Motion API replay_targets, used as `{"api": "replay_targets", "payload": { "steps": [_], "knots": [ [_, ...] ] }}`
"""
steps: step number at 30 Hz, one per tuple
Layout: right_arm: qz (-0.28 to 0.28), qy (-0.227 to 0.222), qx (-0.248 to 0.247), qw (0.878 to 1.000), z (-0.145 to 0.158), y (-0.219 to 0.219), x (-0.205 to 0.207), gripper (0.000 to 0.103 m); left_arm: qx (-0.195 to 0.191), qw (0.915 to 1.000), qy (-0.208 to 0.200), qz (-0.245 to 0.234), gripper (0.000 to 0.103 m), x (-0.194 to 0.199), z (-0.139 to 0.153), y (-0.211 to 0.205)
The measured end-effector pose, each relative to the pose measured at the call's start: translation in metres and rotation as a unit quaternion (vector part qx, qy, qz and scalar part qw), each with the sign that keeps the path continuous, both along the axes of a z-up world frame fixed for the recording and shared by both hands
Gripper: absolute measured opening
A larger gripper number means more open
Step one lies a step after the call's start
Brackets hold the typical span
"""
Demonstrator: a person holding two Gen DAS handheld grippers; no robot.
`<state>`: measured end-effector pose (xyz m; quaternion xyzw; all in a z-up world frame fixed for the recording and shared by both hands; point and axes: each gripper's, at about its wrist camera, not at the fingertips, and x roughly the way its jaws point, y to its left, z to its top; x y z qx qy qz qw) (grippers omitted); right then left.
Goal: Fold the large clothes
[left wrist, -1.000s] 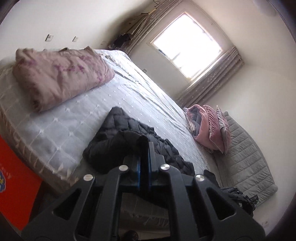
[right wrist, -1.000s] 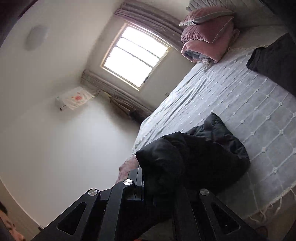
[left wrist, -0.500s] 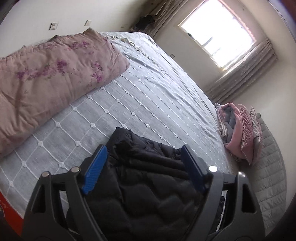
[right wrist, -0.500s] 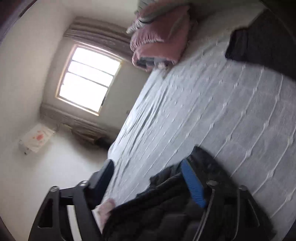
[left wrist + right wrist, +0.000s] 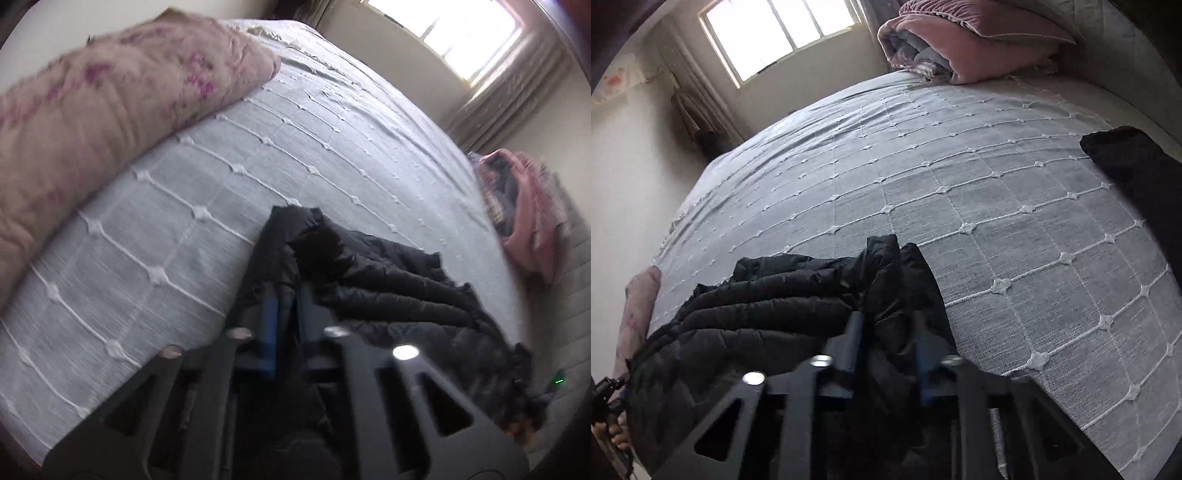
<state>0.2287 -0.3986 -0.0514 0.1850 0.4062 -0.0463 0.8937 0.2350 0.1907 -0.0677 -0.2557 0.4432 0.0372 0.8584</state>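
Both tools have gone from spread wide above the garment half a second ago to pinched on it, and both have dropped closer to the bed. On the left, the folded pink floral quilt (image 5: 110, 110) lies well apart from the work. The left tool (image 5: 286, 314) has its blue pads nearly together with a fold of the black puffer jacket (image 5: 369, 280) between them, near the jacket's left corner; the frame is motion-blurred, so how deep the bite goes I cannot tell. The jacket lies bunched at the near edge of the bed (image 5: 295, 147), its quilted body trailing rightward from this tool. In the right wrist view the right tool (image 5: 888, 343) is clamped on a thicker ridge of the same jacket at its right corner, most of the cloth spilling to the left of the fingers. Farther right the bedspread is bare, then a dark item (image 5: 1137, 162) at the edge of view; pink bedding (image 5: 960, 44) sits at the far side.

To do this step well, I judge both corners should be lifted together, kept level and drawn apart until the padded cloth hangs taut, then laid flat toward the bed's middle before any fold. The slippery shell may slide out of a shallow pinch.
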Motion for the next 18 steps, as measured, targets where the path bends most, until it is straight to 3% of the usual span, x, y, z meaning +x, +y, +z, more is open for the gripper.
{"api": "replay_targets", "payload": {
  "steps": [3, 8, 11, 18],
  "knots": [
    [-0.005, -0.048, -0.016, 0.999, 0.029, 0.003, -0.005, 0.007, -0.028, 0.9979, -0.057, 0.006, 0.007, -0.004, 0.019, 0.003],
    [-0.028, -0.094, 0.001, 0.995, 0.053, 0.000, 0.022, 0.006, -0.015, 0.9937, -0.109, 0.022, 0.006, 0.013, 0.054, -0.007],
    [-0.049, -0.084, -0.026, 0.995, 0.046, 0.000, 0.042, 0.006, 0.014, 0.9938, -0.109, 0.020, 0.006, 0.040, 0.051, -0.017],
    [-0.075, -0.003, -0.048, 0.996, -0.010, -0.005, 0.070, 0.006, 0.045, 0.9979, -0.042, 0.019, 0.006, 0.084, -0.007, -0.027]
  ]
}}
